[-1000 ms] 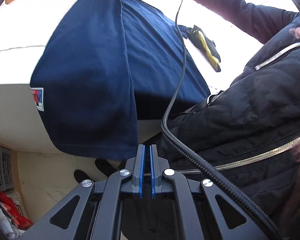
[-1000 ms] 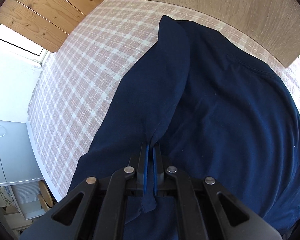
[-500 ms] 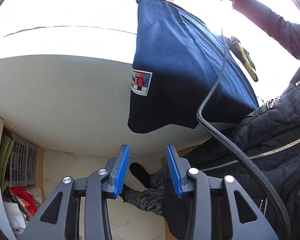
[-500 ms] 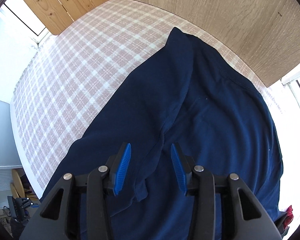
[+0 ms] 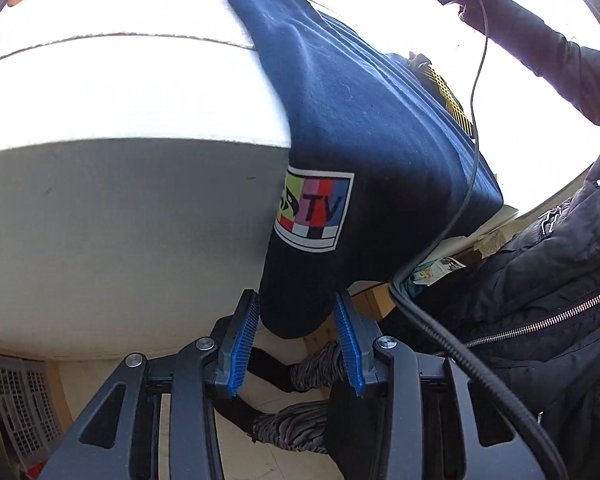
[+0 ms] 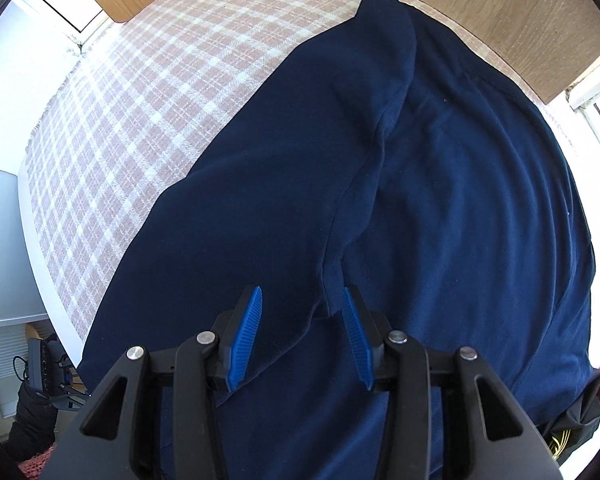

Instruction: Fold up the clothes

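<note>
Right wrist view: navy shirt [image 6: 440, 184] lies folded lengthwise on the checked cloth [image 6: 148, 100], both grippers' jaws open, left's closing slightly around the hanging hem.

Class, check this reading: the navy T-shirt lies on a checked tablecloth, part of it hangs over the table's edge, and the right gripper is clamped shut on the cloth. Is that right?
One point is wrong. The right gripper is not clamped: the right wrist view shows its blue fingers apart above the navy T-shirt. The rest stands: the shirt lies on the checked tablecloth, and the left wrist view shows it hanging over the table's edge.
</note>
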Demonstrator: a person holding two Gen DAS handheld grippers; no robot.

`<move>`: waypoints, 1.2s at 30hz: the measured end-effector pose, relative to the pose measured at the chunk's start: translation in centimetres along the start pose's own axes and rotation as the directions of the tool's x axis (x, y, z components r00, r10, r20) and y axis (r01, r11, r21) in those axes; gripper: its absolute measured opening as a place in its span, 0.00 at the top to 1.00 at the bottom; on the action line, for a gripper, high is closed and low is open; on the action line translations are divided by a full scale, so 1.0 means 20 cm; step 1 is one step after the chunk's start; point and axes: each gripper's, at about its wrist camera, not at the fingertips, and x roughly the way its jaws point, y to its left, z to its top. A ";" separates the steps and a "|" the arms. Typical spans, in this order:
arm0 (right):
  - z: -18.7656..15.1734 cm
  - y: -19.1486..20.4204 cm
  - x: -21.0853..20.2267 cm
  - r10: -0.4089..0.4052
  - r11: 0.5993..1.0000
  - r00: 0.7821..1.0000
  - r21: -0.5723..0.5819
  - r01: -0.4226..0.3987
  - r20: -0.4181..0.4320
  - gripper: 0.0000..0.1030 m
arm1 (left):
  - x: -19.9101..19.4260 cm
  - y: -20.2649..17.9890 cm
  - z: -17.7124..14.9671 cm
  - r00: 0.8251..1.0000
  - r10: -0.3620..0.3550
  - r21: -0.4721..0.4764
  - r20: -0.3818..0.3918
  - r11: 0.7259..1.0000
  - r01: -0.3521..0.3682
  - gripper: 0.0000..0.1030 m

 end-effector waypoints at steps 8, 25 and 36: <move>0.15 -0.01 0.06 -0.005 0.999 1.000 0.045 0.005 0.012 0.60 | -0.15 -0.14 -0.01 0.995 -0.095 0.039 -0.009 0.995 0.095 0.97; 0.71 -0.15 0.05 -0.090 0.994 0.975 0.079 0.075 0.204 0.61 | -0.32 -0.16 -0.10 0.998 -0.052 -0.078 -0.023 0.996 0.050 0.96; 1.00 -0.36 0.22 -0.101 0.983 0.978 0.167 0.071 0.181 0.89 | -0.34 -0.08 -0.21 0.988 0.096 -0.245 -0.122 0.962 -0.124 0.72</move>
